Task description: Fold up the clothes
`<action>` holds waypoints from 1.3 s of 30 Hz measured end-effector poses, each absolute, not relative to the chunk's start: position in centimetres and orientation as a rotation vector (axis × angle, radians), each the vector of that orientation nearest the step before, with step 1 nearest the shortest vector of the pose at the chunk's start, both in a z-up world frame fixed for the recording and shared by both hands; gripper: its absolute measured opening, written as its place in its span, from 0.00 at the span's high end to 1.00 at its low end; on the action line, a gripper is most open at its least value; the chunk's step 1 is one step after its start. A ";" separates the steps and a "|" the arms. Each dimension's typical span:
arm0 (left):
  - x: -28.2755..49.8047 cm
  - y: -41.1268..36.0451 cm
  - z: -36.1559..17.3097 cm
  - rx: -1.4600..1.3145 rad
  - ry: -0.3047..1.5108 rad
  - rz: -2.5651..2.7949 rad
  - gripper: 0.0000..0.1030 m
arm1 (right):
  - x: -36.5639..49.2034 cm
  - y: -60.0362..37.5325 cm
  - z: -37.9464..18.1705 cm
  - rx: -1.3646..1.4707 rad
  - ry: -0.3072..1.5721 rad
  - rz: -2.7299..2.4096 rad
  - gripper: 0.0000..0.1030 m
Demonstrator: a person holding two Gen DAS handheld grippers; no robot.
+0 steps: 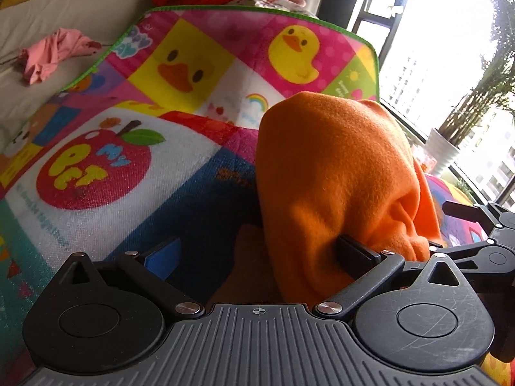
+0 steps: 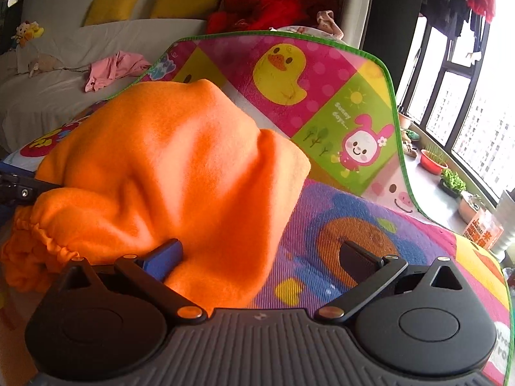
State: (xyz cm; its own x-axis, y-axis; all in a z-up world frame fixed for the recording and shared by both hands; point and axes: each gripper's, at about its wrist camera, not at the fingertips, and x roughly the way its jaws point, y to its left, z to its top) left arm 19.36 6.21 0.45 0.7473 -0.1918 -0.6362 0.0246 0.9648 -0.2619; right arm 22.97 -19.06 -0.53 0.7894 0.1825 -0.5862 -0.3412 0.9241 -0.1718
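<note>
Grey sofa (image 2: 96,41), bright window (image 2: 466,103)

A bunched garment (image 2: 180,167) lies on a play mat (image 2: 370,222), between the left gripper (image 1: 257,257) and the right gripper (image 2: 260,257). Behind the mat stands a sofa (image 2: 64,96) with a small garment (image 2: 112,69) lying on its seat. Potted plants (image 2: 450,180) sit along the windowsill to the right.

Cartoon play mat (image 2: 338,122) with duck print at 12 o'clock, grey sofa (image 2: 64,96) at 10 carrying yellow cushions (image 2: 112,6), red blanket (image 2: 264,6), soft toy (image 2: 27,32); potted plants (image 2: 452,181) on windowsill at 3.
</note>
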 end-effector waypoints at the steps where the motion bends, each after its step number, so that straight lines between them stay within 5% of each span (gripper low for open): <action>1: 19.4 6.2 0.4 -0.248 0.719 -0.121 0.00 | 23.0 -19.2 -0.6 -0.271 0.599 0.289 0.00; 14: 16.9 5.3 0.7 -0.262 0.660 -0.080 0.00 | 21.0 -21.7 0.1 -0.142 0.565 0.324 0.00; 28: 2.5 0.3 -0.1 -0.115 0.662 -0.057 0.00 | 5.1 -28.3 -0.3 -0.073 0.645 0.305 0.00; 39: 1.9 -0.5 -0.7 -0.079 0.682 0.012 0.00 | 6.2 -28.2 -2.0 -0.102 0.694 0.302 0.00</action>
State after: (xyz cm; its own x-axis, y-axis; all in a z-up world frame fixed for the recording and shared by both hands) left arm 1.90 -0.49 -0.70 0.7766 -0.0152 -0.6298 -0.0368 0.9969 -0.0694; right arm 6.25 -28.24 -1.99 0.7275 0.2396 -0.6429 -0.3071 0.9516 0.0072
